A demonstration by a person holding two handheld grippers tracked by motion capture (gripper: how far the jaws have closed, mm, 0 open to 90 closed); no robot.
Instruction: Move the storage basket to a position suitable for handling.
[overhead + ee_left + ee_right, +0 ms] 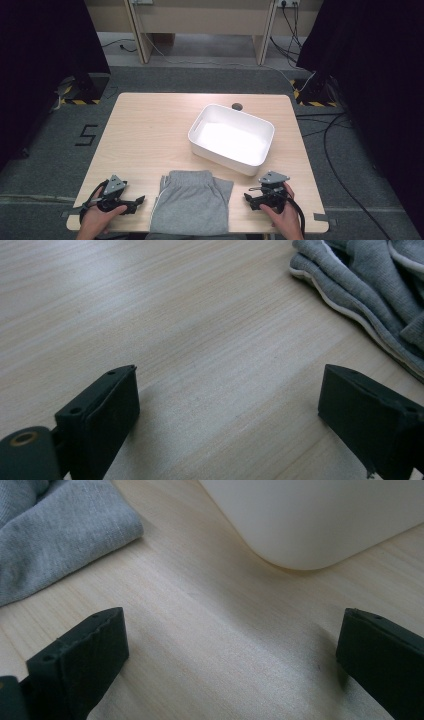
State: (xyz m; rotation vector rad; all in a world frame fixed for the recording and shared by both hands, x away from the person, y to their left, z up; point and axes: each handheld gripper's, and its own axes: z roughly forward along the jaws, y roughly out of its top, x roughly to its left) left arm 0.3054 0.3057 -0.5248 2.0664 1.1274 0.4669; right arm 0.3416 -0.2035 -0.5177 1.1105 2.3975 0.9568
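Note:
Folded grey shorts (192, 202) with white piping lie at the table's near edge, between my two hands. A white rectangular bin (231, 138) stands empty just beyond them, right of centre. My left gripper (140, 201) rests on the wood left of the shorts, pointing right toward them, jaws wide apart over bare table (225, 405); the shorts' edge (365, 285) sits up to the right. My right gripper (248, 197) rests right of the shorts, pointing left, open and empty (230, 655), with the shorts (55, 540) ahead to the left and the bin's corner (310, 520) ahead.
The light wooden table (150, 130) has bare room on its left half and far side, with a round cable hole (237, 106) at the back edge. Cables run across the grey floor to the right, and black curtains stand at both sides.

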